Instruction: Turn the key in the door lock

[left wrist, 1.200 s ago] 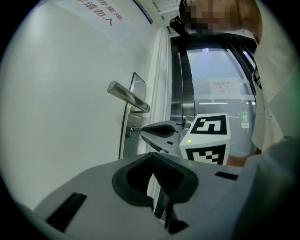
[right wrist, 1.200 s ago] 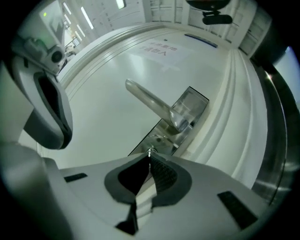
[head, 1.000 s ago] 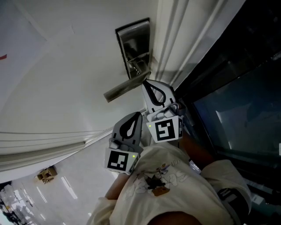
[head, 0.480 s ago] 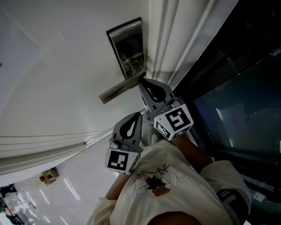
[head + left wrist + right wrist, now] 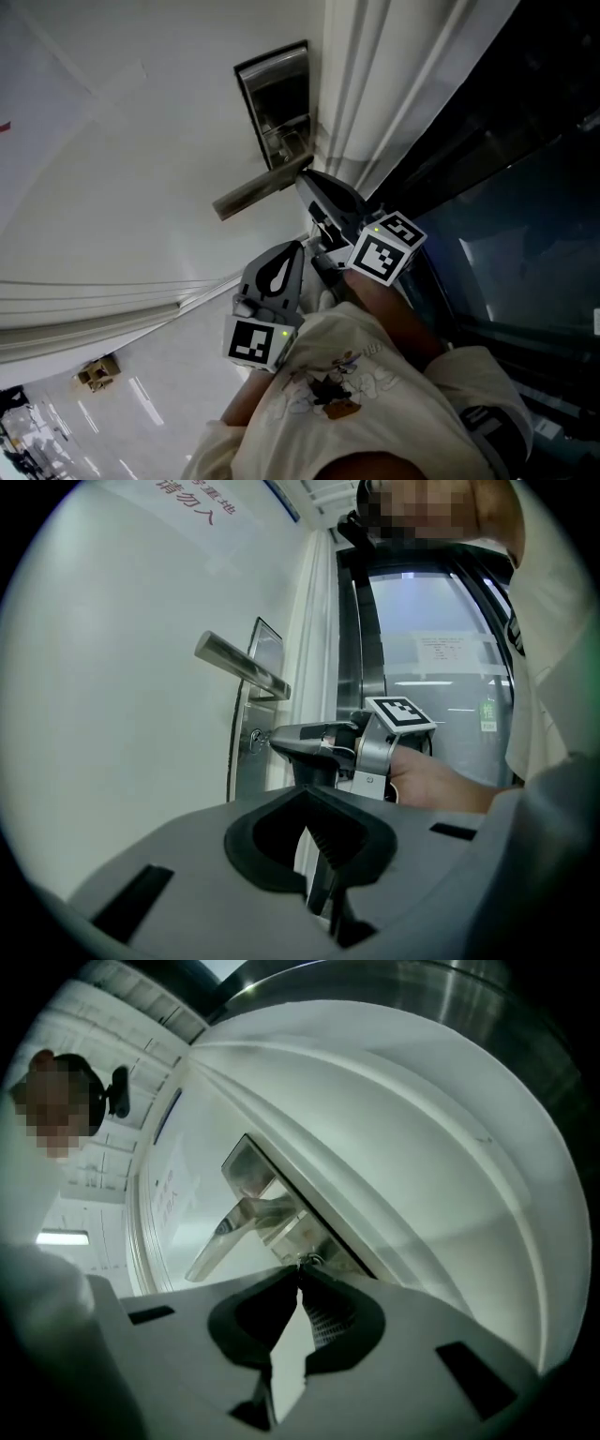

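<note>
Head view gives me the white door (image 5: 131,131), then the steel lock plate (image 5: 279,86) by its edge, with the lever handle (image 5: 248,194) sticking out. Under that lever, my right hand-held gripper (image 5: 306,178) is pinched narrow on the key (image 5: 307,1261), which sits dead ahead at its tips. I judge the key's shaft runs straight into the door, in line with the jaws, so turning it means rolling the wrist. My left hand-held gripper (image 5: 292,251) is further off, closed and empty.

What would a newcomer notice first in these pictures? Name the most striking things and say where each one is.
The right gripper reaches to the steel lock plate on the white door. Its jaws are shut on the key, just under the lever handle. The left gripper hangs shut and empty behind it, short of the door.
</note>
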Demonstrator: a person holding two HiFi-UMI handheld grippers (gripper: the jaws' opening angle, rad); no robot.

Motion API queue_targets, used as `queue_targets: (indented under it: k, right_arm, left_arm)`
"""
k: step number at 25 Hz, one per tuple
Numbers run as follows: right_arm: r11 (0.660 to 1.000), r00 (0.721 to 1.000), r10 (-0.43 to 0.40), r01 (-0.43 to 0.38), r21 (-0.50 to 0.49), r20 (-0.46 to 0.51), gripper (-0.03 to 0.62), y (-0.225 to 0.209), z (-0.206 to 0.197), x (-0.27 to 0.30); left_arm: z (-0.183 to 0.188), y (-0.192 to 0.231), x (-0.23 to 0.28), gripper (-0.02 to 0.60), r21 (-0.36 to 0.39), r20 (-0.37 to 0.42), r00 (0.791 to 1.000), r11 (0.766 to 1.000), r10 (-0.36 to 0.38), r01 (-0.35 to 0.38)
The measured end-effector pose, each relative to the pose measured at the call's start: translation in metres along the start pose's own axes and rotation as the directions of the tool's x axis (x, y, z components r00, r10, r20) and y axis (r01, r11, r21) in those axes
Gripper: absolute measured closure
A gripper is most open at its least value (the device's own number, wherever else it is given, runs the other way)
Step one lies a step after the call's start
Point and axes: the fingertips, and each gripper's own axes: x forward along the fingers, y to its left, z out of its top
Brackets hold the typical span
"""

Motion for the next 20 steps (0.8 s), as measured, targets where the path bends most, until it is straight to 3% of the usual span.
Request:
queue_targets:
  k: [3, 7, 9, 13, 15, 16, 20]
  right_arm:
    - [0.999, 1.0, 0.015, -0.015, 0.035, 0.006, 0.576, -0.001, 0.0, 0.0]
    - [0.999, 1.0, 0.028, -0.028, -0.016, -0.012, 0.567, 0.003, 0.0, -0.001]
    - [0.999, 0.999, 0.033, -0.034, -0.036, -0.023, 0.514, 0.005, 0.001, -0.005]
    - [0.991, 1.0, -0.002, 0.001, -0.132, -0.012, 0.507, 0.004, 0.007, -0.024]
    - [0.986, 1.0, -0.008, 0.006, -0.166, -0.015, 0.528, 0.005, 0.007, -0.034]
    - [0.984, 1.0, -0.009, 0.005, -0.176, -0.02, 0.578, 0.005, 0.005, -0.038]
    - [0.976, 1.0, -0.015, 0.008, -0.216, -0.026, 0.583, 0.006, 0.0, -0.055]
  left_arm:
    - [-0.001, -0.001, 0.001, 0.579, -0.001, 0.0, 1.0, 1.0, 0.0, 0.0]
    - [-0.001, -0.003, 0.0, 0.579, -0.009, 0.003, 1.0, 1.0, 0.008, -0.008]
    - [-0.001, -0.004, -0.002, 0.578, -0.012, 0.003, 1.0, 1.0, 0.014, -0.014]
    - [-0.003, -0.01, -0.004, 0.578, -0.019, 0.002, 0.999, 0.999, 0.033, -0.033]
    - [-0.006, -0.014, -0.004, 0.578, -0.022, -0.009, 0.999, 0.999, 0.043, -0.044]
    - [-0.007, -0.015, -0.003, 0.58, -0.022, -0.017, 0.999, 0.999, 0.046, -0.047]
    - [-0.009, -0.022, 0.002, 0.578, -0.015, -0.026, 0.998, 0.998, 0.054, -0.055]
